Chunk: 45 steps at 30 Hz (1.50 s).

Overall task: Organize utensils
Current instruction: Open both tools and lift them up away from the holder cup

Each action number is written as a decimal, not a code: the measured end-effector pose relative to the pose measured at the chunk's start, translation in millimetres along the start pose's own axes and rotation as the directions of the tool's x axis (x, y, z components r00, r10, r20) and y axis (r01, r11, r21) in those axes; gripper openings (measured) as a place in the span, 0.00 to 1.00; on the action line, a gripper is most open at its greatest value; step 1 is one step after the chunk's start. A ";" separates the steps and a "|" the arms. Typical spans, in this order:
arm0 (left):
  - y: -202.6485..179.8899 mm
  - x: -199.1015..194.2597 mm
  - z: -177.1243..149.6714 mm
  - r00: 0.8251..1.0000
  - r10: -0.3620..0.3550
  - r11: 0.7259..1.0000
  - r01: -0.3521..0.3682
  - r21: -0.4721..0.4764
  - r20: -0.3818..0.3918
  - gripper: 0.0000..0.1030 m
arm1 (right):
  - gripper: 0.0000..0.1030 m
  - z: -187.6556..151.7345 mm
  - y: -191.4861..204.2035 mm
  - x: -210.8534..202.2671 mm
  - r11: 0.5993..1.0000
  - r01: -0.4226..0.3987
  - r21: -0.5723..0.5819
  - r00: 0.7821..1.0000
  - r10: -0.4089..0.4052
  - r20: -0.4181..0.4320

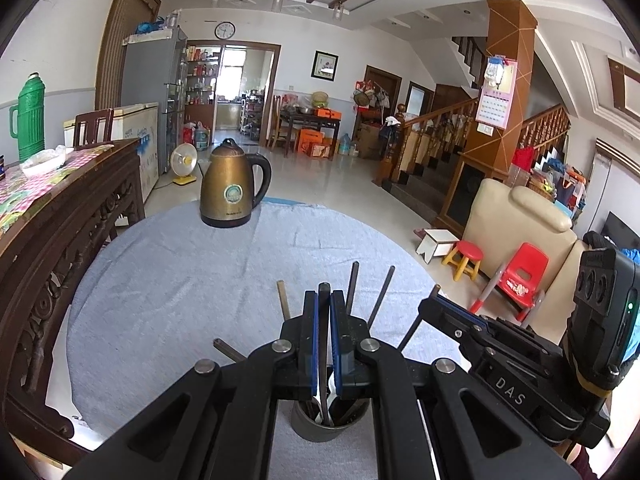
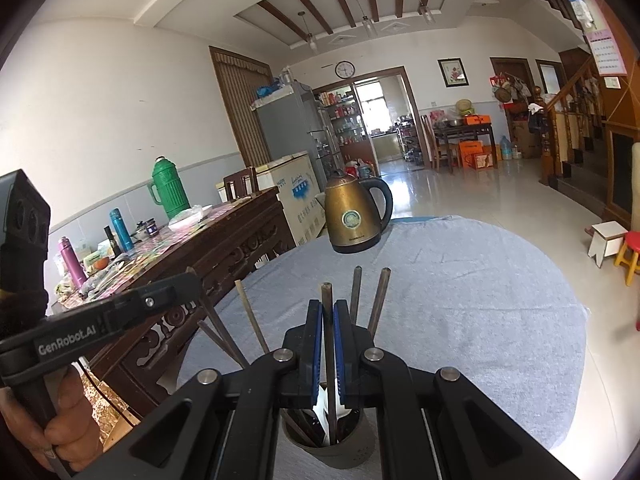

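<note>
Grippers sit side by side over a grey utensil cup (image 1: 329, 420) on the round table's pale blue cloth (image 1: 200, 272), both angled slightly downward toward the kettle (image 1: 232, 184) at the far edge. Left gripper (image 1: 324, 308): blue pads nearly together, pinching one dark chopstick (image 1: 324, 292) that stands upright in the cup. Right gripper (image 2: 328, 316): likewise narrowed on a single brown chopstick (image 2: 327, 292). Other chopsticks (image 2: 356, 288) fan out of the cup beyond the fingers. A bare hand (image 2: 66, 420) grips the left gripper's handle, low at frame left in the right wrist view.
</note>
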<state>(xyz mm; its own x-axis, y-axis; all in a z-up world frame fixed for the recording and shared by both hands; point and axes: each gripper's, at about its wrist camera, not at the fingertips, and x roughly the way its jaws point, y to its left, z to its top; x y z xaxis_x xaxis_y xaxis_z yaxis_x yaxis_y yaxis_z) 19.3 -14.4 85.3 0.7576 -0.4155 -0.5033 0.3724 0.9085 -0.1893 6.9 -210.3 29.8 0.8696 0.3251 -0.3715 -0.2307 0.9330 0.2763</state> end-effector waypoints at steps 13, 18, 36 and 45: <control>-0.2 8.7 -6.3 0.998 -0.013 1.000 0.014 0.006 -0.059 0.05 | 0.07 -1.7 -6.8 2.6 1.000 0.017 0.016 1.000 -0.016 -0.011; 0.4 9.6 -9.1 0.996 -0.038 0.999 0.039 0.005 -0.085 0.08 | 0.07 -1.3 -10.1 0.2 0.999 0.030 0.032 1.000 -0.030 -0.003; 3.8 -28.7 -16.4 0.990 0.142 0.990 -0.141 0.008 -0.025 0.78 | 0.38 6.3 0.8 -34.1 0.998 0.044 0.051 0.998 -0.046 0.039; -31.5 -76.1 -19.4 0.929 0.354 0.924 -0.365 0.112 0.105 0.91 | 0.51 5.3 15.8 -79.8 0.996 0.085 0.037 0.994 -0.087 0.062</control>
<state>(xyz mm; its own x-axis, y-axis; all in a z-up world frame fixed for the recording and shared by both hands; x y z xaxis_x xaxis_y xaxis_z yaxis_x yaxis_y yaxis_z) -60.5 -10.5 113.2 0.8920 -0.0694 -0.4466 0.1284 0.9863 0.1032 -63.8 -222.3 68.5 0.9117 0.2322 -0.3389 -0.1397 0.9510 0.2760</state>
